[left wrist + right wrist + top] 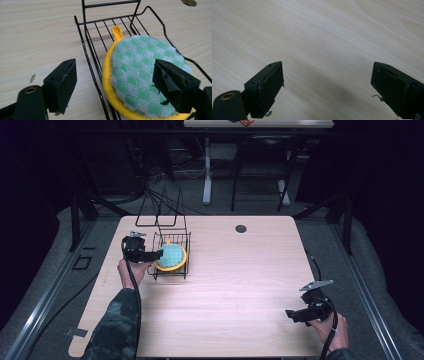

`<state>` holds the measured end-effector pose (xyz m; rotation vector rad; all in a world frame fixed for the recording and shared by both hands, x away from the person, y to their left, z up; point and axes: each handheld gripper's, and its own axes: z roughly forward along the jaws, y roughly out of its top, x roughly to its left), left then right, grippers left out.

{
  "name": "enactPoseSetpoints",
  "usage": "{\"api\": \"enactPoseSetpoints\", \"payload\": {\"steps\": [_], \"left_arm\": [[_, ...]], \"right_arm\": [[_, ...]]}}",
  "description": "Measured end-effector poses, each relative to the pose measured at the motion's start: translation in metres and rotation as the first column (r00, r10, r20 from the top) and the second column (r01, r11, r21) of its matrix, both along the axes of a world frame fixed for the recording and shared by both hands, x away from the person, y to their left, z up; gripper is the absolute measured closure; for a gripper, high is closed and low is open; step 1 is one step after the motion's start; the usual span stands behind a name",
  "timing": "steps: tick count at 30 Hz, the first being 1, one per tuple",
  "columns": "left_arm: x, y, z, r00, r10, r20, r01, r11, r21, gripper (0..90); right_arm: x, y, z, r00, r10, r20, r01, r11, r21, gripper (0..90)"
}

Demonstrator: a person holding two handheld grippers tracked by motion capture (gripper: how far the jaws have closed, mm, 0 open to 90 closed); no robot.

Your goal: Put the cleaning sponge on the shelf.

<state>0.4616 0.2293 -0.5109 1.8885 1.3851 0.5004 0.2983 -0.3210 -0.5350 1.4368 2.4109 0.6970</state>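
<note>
The pot holder (140, 80), green-checked with a yellow rim and loop, lies in the black wire rack (95, 72) at the left claw (116, 82), whose jaws stand released, one over the cloth and one outside the rack's wire wall, neither pressing on it. The rack stands near the table's (240, 280) far left corner. The right claw (327, 92) hovers spread and empty above bare wood near the near right corner.
</note>
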Motion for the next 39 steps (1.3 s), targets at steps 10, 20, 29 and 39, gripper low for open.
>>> {"api": "enactPoseSetpoints", "payload": {"steps": [10,20,29,39], "left_arm": [[-0.014,0.006,0.005,0.9997,0.022,0.010,-0.023,0.9990,0.039,13.1],[-0.029,0.020,0.010,0.9987,0.051,0.007,-0.051,0.9980,0.036,0.4],[-0.051,0.024,0.016,0.9997,0.024,0.008,-0.024,0.9978,0.062,0.0],[-0.080,0.024,0.020,0.9992,-0.023,-0.033,0.026,0.9956,0.090,0.0]], "right_arm": [[-0.001,0.000,0.001,0.9999,-0.007,0.010,0.007,0.9999,0.010,10.5],[-0.002,0.000,0.001,0.9999,-0.008,0.011,0.008,0.9999,0.008,10.5],[-0.002,0.000,0.001,1.0000,-0.007,0.006,0.007,1.0000,0.005,10.4],[-0.002,0.000,0.001,0.9999,-0.007,0.011,0.006,0.9999,0.012,9.7]]}}
